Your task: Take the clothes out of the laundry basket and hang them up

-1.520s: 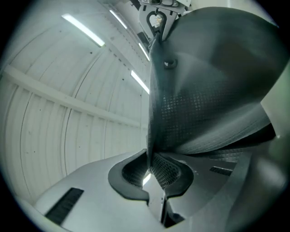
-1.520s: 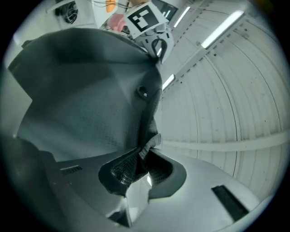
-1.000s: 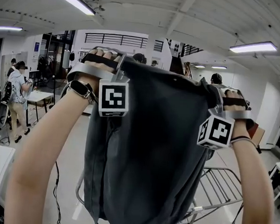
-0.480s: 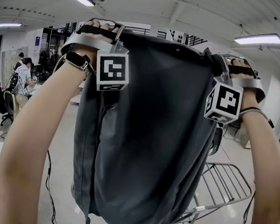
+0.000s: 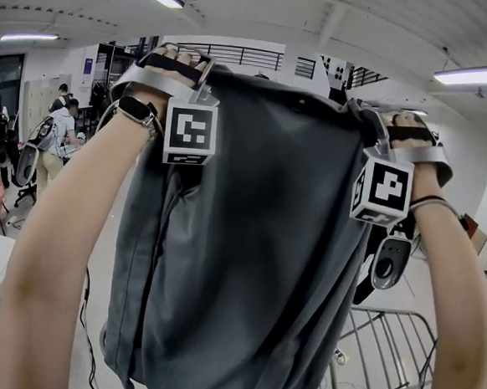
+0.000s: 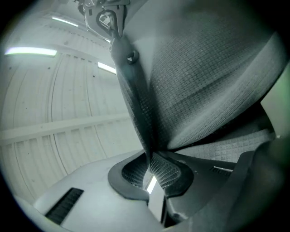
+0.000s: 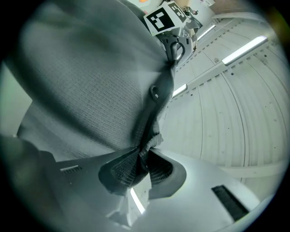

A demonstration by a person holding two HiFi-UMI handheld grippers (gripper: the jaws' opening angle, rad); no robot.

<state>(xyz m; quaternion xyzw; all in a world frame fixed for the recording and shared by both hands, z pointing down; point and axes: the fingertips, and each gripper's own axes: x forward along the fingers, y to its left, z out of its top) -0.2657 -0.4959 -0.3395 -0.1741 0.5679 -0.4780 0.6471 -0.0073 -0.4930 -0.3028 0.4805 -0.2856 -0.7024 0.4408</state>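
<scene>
Both left gripper (image 6: 152, 159) and right gripper (image 7: 142, 156) are shown clamped on the dark garment (image 5: 249, 232) only in their own views; its hem is cut off below.

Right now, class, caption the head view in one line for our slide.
A dark garment held high by the left gripper and right gripper.

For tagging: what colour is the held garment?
The garment is dark grey; head view shows it best.
</scene>
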